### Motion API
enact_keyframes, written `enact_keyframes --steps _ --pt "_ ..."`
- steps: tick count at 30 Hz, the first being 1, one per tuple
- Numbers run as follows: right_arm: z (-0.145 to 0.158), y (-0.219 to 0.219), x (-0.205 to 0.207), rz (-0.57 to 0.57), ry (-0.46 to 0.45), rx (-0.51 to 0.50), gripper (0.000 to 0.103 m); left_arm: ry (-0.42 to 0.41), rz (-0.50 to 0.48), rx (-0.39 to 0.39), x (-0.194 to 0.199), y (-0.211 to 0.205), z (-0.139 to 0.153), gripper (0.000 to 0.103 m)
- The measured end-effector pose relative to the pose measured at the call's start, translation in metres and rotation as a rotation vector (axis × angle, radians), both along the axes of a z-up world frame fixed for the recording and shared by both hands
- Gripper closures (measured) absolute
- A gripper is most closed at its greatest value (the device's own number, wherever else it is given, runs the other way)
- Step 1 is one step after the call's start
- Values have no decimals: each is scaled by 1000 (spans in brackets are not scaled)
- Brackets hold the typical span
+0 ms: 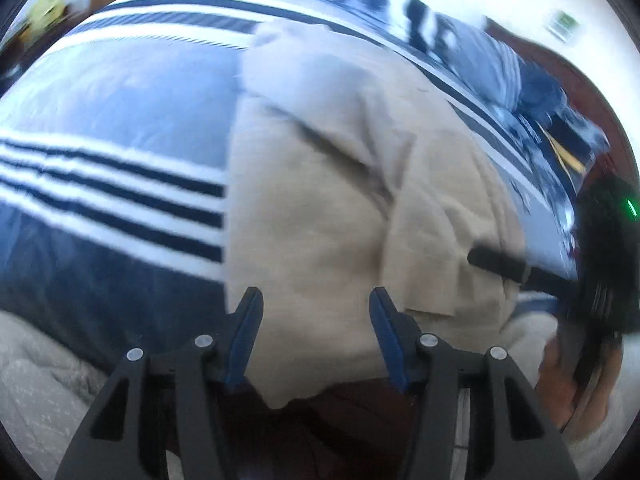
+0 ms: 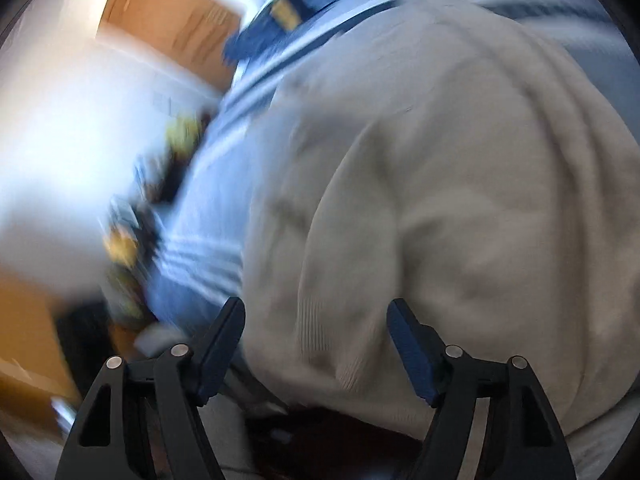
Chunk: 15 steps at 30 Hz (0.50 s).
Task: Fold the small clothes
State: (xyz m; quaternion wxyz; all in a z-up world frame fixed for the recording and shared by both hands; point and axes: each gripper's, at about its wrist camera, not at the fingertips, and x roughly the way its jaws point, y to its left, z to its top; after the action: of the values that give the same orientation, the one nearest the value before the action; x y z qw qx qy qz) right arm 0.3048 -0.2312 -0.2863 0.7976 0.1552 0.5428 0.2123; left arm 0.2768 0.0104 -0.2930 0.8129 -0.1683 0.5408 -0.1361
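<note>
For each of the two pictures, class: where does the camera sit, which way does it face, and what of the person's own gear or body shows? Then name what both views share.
Left wrist view: it sits on the left claw, looking steeply down over its open fingers at the beige garment on a blue striped blanket; the right claw and a hand show at right.
Right wrist view: it sits on the right claw, looking down at the garment's ribbed edge, with blurred room at left; only its own open fingers show.
Shared: the garment and blanket.
</note>
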Motion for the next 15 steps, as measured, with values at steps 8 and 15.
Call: enact_keyframes --steps 8,15 --pt "-38 78 -13 130 -35 -324 33 -47 39 3 -31 2 -1 49" --pt "-2 51 -13 30 -43 -202 99 -81 -1 6 -47 -5 -3 49"
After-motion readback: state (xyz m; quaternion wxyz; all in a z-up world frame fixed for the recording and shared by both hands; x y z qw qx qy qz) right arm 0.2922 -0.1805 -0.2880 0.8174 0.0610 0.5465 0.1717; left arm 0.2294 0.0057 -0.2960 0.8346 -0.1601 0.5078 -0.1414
